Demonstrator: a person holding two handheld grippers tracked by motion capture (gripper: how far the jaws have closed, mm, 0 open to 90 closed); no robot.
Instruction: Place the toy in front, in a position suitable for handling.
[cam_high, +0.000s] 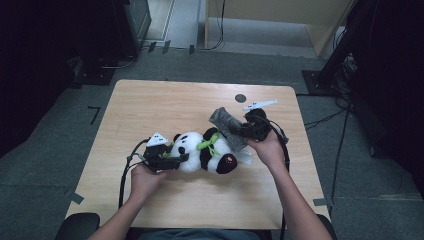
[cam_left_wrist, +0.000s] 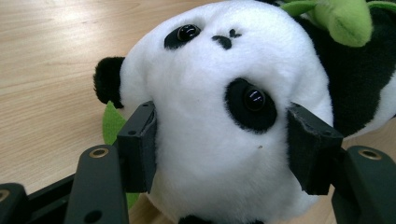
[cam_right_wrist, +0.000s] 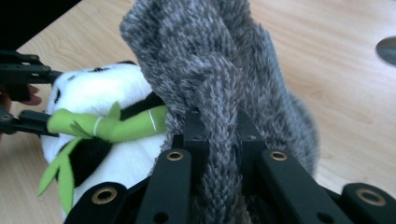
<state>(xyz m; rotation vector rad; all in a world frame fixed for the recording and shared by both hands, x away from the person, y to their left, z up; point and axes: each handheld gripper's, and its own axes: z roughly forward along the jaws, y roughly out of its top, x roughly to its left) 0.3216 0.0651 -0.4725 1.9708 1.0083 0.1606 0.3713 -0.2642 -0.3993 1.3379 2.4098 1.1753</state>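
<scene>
1. A toy panda (cam_high: 202, 152) lies on its side near the middle of the wooden worktop (cam_high: 150, 105). Its head points to the person's left and its feet point to the right.

2. The left tool (cam_high: 167, 161) squeezes the panda's white head (cam_left_wrist: 219, 116), with one black jaw on each side of the face. I think this is to keep the toy from sliding or rolling while the other hand works.

3. The left hand (cam_high: 145, 177) sits low on the worktop, so the panda is pinned down and not lifted.

4. The right tool (cam_right_wrist: 219, 135) pinches a grey knitted cloth (cam_right_wrist: 219, 70). It looks like a small scarf or sock, but I cannot tell which. Its jaws are pressed tight on a fold of the wool.

5. In the high view, the grey knitted cloth (cam_high: 227, 125) reaches up and away from the panda's tummy, and its lower end touches the toy. The right hand (cam_high: 267, 147) holds it from the far side.

6. The green bamboo stick (cam_right_wrist: 112, 126) lies across the panda's chest, just beside the cloth.

7. I think the cloth is held up high to keep it open and clear of the bamboo, so it can go on or off the panda. I cannot tell which way.

8. A small round dark spot (cam_high: 240, 98) sits on the worktop, well apart from the toy.
</scene>
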